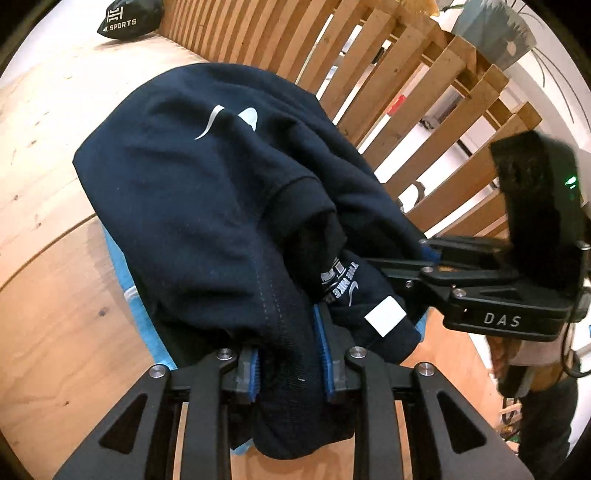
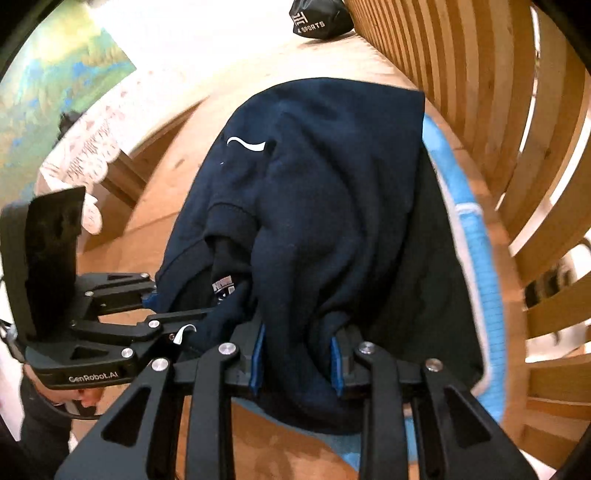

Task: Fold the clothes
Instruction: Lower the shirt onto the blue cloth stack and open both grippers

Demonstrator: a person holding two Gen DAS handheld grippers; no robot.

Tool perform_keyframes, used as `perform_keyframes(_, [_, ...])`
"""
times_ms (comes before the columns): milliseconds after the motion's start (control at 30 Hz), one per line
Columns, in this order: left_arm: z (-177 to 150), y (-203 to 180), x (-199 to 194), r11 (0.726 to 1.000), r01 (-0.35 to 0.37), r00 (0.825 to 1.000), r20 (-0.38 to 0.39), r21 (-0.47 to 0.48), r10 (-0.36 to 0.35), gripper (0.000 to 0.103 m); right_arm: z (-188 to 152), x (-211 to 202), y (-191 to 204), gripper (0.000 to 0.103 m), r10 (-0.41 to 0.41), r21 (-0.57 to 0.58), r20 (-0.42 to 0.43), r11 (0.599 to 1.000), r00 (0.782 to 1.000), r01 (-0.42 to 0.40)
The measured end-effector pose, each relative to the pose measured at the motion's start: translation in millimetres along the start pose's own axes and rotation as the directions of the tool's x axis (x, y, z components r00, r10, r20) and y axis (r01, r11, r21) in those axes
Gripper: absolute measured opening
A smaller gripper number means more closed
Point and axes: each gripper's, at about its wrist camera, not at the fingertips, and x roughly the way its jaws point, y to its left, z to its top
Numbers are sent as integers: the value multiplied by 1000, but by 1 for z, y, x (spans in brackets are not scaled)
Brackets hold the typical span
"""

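A: Wooden table (image 1: 48, 229), navy sweatshirt (image 1: 207, 192) bunched on it over a light blue garment (image 2: 476, 258).
B: Claws?
A: Left gripper (image 1: 291, 363) and right gripper (image 2: 299, 363) each clamped on a thick wad of its near edge.
B: Risk?
A: Wads slipping out, fold going crooked, blue one dragged along.

i read "sports" in white under a block logo on the dark bag (image 1: 129, 20) at the far end of the table. the navy sweatshirt (image 1: 207, 192) carries a white swoosh, and its neck label (image 1: 341, 282) reads "the nike" before folding away. "das" stands on the right gripper (image 1: 430, 254), "genrobot.ai" on the left gripper (image 2: 147, 295).
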Motion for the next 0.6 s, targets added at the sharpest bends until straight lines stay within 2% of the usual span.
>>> perform_keyframes(67, [-3, 1, -5, 1000, -16, 1000, -15, 0, 16, 23, 3, -8, 8, 27, -133, -72, -6, 989, 991, 133])
perform_keyframes(100, [-6, 2, -7, 999, -44, 999, -32, 18, 44, 23, 4, -13, 12, 27, -215, -117, -3, 970, 977, 213])
perform_keyframes(167, [-17, 8, -12, 997, -69, 995, -65, 42, 72, 33, 1, -19, 12, 31, -302, -172, -12, 940, 953, 295])
perform_keyframes(200, [-22, 12, -17, 997, -66, 995, -72, 43, 69, 33, -1, -23, 7, 31, -297, -158, -28, 944, 954, 289])
perform_keyframes(233, [-26, 16, -24, 997, -66, 995, -69, 42, 69, 33, -2, -28, 3, 34, -257, -113, -41, 961, 966, 251])
perform_keyframes(300, [-34, 21, -40, 996, -77, 995, -56, 43, 79, 32, -5, -44, 3, 37, -215, -66, 2, 974, 977, 215])
perform_keyframes(333, [-37, 21, -49, 996, -79, 996, -46, 47, 81, 34, -8, -55, 5, 43, -203, -57, 30, 977, 979, 204])
perform_keyframes(367, [-39, 21, -57, 995, -79, 996, -35, 54, 81, 35, -10, -65, 9, 48, -204, -64, 54, 976, 978, 207])
perform_keyframes(400, [-41, 20, -66, 995, -80, 996, -23, 60, 81, 35, -13, -73, 14, 48, -215, -66, 80, 973, 973, 220])
perform_keyframes(467, [-43, 18, -81, 996, -52, 999, 2, 72, 52, 43, -18, -90, 18, 54, -206, -77, 136, 973, 969, 217])
perform_keyframes(533, [-41, 14, -89, 993, -72, 997, 33, 94, 70, 44, -23, -101, 22, 56, -205, -89, 171, 971, 964, 222])
perform_keyframes(600, [-33, 16, -84, 994, -56, 998, 39, 90, 53, 44, -33, -106, 12, 56, -160, -18, 189, 986, 969, 166])
